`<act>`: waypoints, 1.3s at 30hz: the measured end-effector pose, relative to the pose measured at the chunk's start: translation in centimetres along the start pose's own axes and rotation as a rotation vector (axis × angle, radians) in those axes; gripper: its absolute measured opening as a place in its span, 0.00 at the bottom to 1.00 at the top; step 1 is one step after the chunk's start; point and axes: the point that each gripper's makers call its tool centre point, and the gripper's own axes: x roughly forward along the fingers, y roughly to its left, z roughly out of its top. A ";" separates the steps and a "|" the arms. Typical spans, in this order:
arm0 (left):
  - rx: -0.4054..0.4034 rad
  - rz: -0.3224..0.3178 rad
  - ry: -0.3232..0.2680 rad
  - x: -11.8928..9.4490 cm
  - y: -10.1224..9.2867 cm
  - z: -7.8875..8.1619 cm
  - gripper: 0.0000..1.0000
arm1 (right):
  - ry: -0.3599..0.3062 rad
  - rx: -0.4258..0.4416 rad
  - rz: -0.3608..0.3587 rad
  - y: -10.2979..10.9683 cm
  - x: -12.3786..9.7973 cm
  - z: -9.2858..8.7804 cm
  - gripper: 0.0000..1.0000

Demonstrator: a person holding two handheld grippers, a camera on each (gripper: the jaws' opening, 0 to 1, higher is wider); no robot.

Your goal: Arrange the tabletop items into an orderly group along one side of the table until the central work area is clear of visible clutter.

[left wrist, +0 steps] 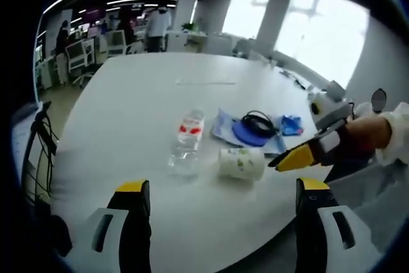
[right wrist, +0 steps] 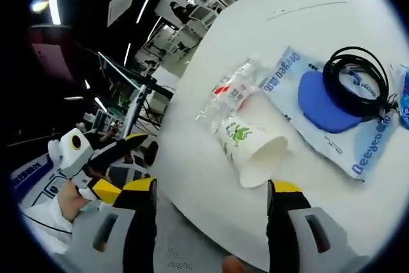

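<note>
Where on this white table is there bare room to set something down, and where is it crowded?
Bare: the far stretch of the white table beyond the clear plastic bottle, and the strip to the bottle's left in the left gripper view. Crowded: the near edge, where bottle, tipped white paper cup, blue-printed plastic bag and coiled black cable cluster.
</note>
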 end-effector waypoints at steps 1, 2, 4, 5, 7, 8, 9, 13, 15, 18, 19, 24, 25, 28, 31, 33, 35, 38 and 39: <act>0.001 -0.001 0.001 0.0 0.0 0.0 0.92 | -0.005 0.013 0.004 -0.1 0.1 0.1 0.66; 0.000 -0.001 0.001 0.0 0.0 0.0 0.92 | -0.008 0.026 0.006 -0.2 0.2 0.1 0.65; -0.003 -0.005 0.002 0.0 0.0 -0.1 0.92 | -0.026 0.050 0.007 -0.4 0.4 0.3 0.65; -0.004 -0.007 0.002 0.0 -0.1 -0.1 0.92 | -0.035 0.058 0.006 -0.4 0.5 0.5 0.65; -0.002 -0.012 0.005 0.1 -0.2 -0.1 0.92 | -0.046 0.073 0.007 -0.5 0.8 0.7 0.65; 0.000 -0.014 0.008 0.1 -0.3 -0.2 0.92 | -0.051 0.080 0.008 -0.3 0.9 0.8 0.64; 0.002 -0.015 0.010 0.1 -0.3 -0.2 0.92 | -0.054 0.082 0.009 -0.2 1.0 0.9 0.64; 0.011 -0.014 0.014 0.2 -0.2 -0.2 0.92 | -0.083 0.103 0.011 -0.1 1.6 1.6 0.63; 0.010 -0.018 0.014 0.2 -0.3 -0.1 0.92 | -0.093 0.120 0.014 -0.1 1.8 1.9 0.63; 0.014 -0.019 0.016 0.2 -0.3 -0.2 0.92 | -0.105 0.148 0.010 -0.5 2.1 2.2 0.60; 0.014 -0.020 0.015 0.2 -0.3 -0.2 0.92 | -0.111 0.159 0.008 -0.7 2.2 2.3 0.59; 0.015 -0.023 0.016 0.2 -0.4 -0.2 0.92 | -0.131 0.218 -0.016 -2.0 2.8 2.2 0.57; 0.019 -0.023 0.016 0.2 -0.4 -0.2 0.92 | -0.131 0.227 -0.023 -2.2 2.8 2.1 0.56; 0.020 -0.024 0.018 0.2 -0.4 -0.2 0.92 | -0.155 0.246 -0.020 -2.4 2.9 2.1 0.52; 0.021 -0.030 0.024 0.2 -0.6 -0.3 0.92 | -0.182 0.256 -0.012 -2.3 3.0 2.5 0.45; 0.022 -0.030 0.026 0.2 -0.6 -0.3 0.92 | -0.188 0.256 -0.016 -2.5 3.1 2.6 0.37; 0.016 -0.032 0.023 0.3 -0.6 -0.2 0.92 | -0.195 0.253 -0.016 -2.5 3.1 2.8 0.24; 0.015 -0.031 0.024 0.3 -0.6 -0.3 0.93 | -0.202 0.243 0.004 -2.2 2.9 3.0 0.07; 0.017 -0.029 0.026 0.3 -0.6 -0.3 0.93 | -0.210 0.239 0.000 -2.3 2.8 3.2 0.04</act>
